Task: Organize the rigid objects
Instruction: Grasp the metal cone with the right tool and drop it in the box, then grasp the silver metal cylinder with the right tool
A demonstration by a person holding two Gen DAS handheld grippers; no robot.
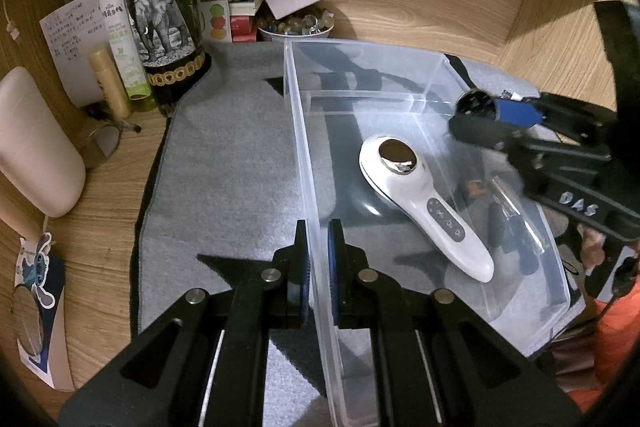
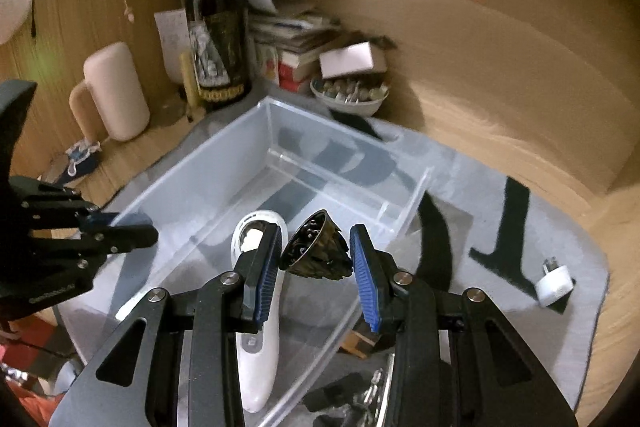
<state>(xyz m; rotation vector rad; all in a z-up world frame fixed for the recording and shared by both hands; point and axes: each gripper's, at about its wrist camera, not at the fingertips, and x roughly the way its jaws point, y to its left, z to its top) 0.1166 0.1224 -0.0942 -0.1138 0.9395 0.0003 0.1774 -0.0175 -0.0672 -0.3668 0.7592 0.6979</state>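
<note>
Right tool (image 2: 316, 259) is pinching one dark cone-shaped part (image 2: 314, 247) over the clear plastic bin (image 2: 224, 179). Left tool (image 1: 318, 259) is clamping pressed together on the bin's near wall. One white handheld device (image 1: 424, 203) is lying inside, at 2 o'clock from left tool. Only right wrist view is showing one white plug (image 2: 554, 281) at 3 o'clock on the gray mat (image 2: 560, 227).

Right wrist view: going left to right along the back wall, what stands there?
Pink mug → dark wine bottle → stack of books → white bowl of small stones.
</note>
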